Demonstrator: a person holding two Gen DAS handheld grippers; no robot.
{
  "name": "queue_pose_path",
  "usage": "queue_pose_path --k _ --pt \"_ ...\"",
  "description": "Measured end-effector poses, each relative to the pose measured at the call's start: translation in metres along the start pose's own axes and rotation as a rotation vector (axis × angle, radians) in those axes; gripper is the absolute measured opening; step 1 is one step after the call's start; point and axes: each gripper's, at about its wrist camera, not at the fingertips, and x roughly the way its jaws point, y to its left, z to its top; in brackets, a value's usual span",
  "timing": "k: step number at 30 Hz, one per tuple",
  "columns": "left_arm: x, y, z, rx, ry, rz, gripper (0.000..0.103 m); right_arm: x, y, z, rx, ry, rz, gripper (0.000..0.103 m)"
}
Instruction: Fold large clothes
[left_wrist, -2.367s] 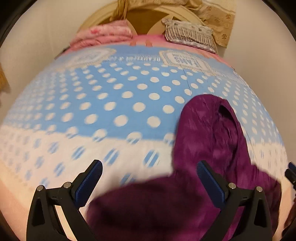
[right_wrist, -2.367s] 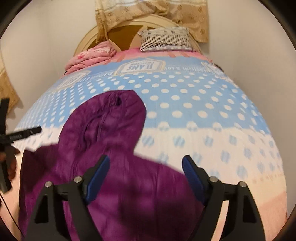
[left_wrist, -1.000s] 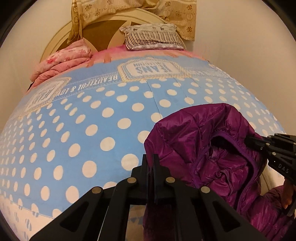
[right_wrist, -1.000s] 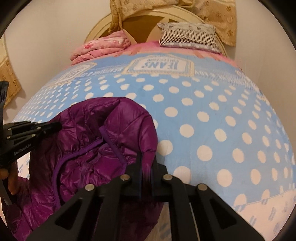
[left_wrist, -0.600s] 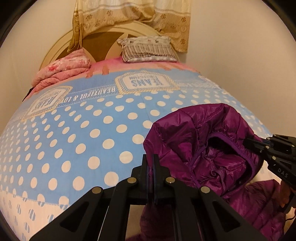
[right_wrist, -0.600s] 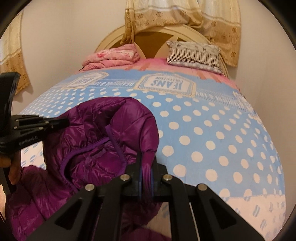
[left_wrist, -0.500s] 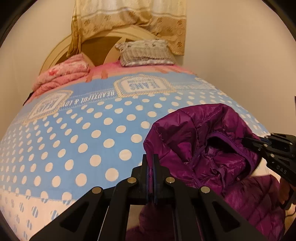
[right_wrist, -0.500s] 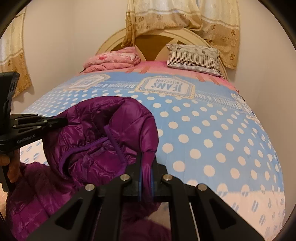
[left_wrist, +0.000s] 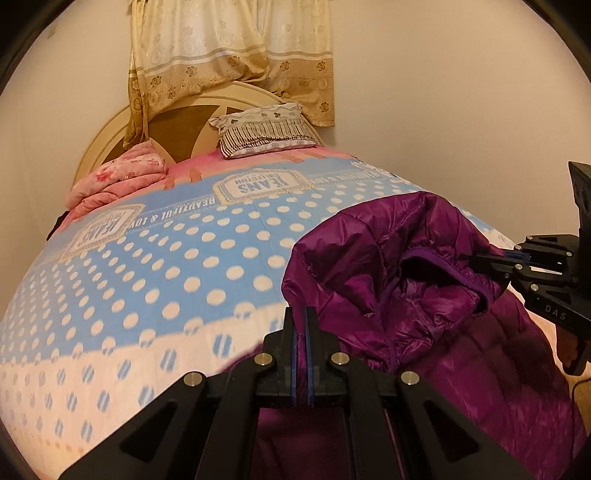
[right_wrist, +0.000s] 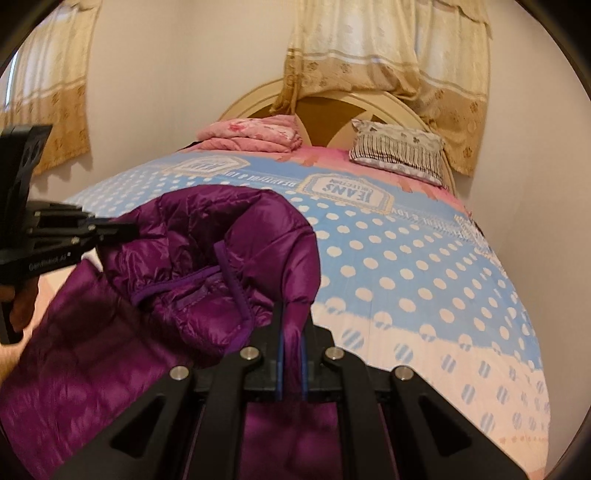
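Note:
A purple quilted hooded jacket (left_wrist: 424, 280) hangs between my two grippers above the near end of the bed. My left gripper (left_wrist: 300, 325) is shut on the jacket's left shoulder edge. My right gripper (right_wrist: 291, 321) is shut on the jacket (right_wrist: 207, 258) at the other shoulder, beside the hood. The hood sags open between them and the body hangs down below. Each gripper shows from the side in the other's view: the right gripper (left_wrist: 495, 264) and the left gripper (right_wrist: 110, 230).
The bed carries a blue blanket with white dots (left_wrist: 177, 266). A folded pink quilt (left_wrist: 118, 181) and a striped pillow (left_wrist: 266, 131) lie by the headboard (left_wrist: 177, 125). Curtains (left_wrist: 236, 51) hang behind. A wall stands close to the bed's right side.
Both grippers closed on the jacket's shoulders and lifted it off the bed. Over the last second they have risen and pulled back, so the hood and body now hang higher.

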Motion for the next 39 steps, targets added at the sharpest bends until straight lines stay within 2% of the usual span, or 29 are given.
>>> queue_pose_path --k 4,6,9,11,15,21,24,28,30,31,33,35,36,37,39 --pt "-0.013 -0.010 -0.027 0.012 -0.013 0.010 0.003 -0.001 0.007 -0.021 -0.021 0.035 0.005 0.009" --pt "-0.021 -0.015 -0.038 0.010 -0.024 0.021 0.003 -0.006 0.008 -0.033 -0.023 0.029 -0.006 0.013" --pt "-0.035 -0.027 -0.057 0.043 -0.024 0.012 0.004 -0.012 0.006 -0.052 -0.002 0.068 0.054 0.016" --pt "-0.044 -0.034 -0.070 0.085 -0.022 0.011 0.004 -0.020 0.003 -0.060 -0.005 0.080 0.078 0.025" --pt "-0.063 -0.035 -0.091 0.131 -0.009 0.003 0.004 -0.044 -0.008 -0.072 -0.005 0.069 0.080 0.058" --pt "-0.079 -0.008 -0.097 0.062 0.022 0.022 0.004 -0.060 -0.024 -0.079 0.091 0.108 0.101 0.056" --pt "-0.082 0.001 -0.088 -0.039 0.003 0.019 0.004 -0.063 -0.021 -0.069 0.164 0.085 0.099 0.054" --pt "-0.065 -0.007 -0.065 -0.161 -0.004 0.011 0.005 -0.042 -0.003 -0.040 0.267 0.111 0.108 0.054" --pt "-0.055 -0.016 -0.056 -0.216 -0.009 -0.021 0.006 -0.031 0.002 -0.036 0.328 0.120 0.159 0.052" --pt "-0.050 -0.020 -0.055 -0.233 0.000 -0.033 0.009 -0.026 0.009 -0.036 0.340 0.124 0.174 0.052" --pt "-0.038 -0.034 -0.052 -0.229 0.034 -0.054 0.024 -0.016 0.021 -0.040 0.325 0.149 0.179 0.052" --pt "-0.029 -0.045 -0.059 -0.219 0.059 -0.028 0.061 -0.010 0.034 -0.050 0.295 0.177 0.163 0.052" --pt "-0.027 -0.049 -0.062 -0.206 0.066 -0.021 0.069 -0.008 0.040 -0.056 0.279 0.191 0.153 0.052" --pt "-0.024 -0.053 -0.068 -0.187 0.075 -0.004 0.075 -0.006 0.043 -0.062 0.272 0.203 0.147 0.052" --pt "-0.016 -0.056 -0.080 -0.164 0.104 0.016 0.075 -0.003 0.044 -0.074 0.276 0.220 0.142 0.052"
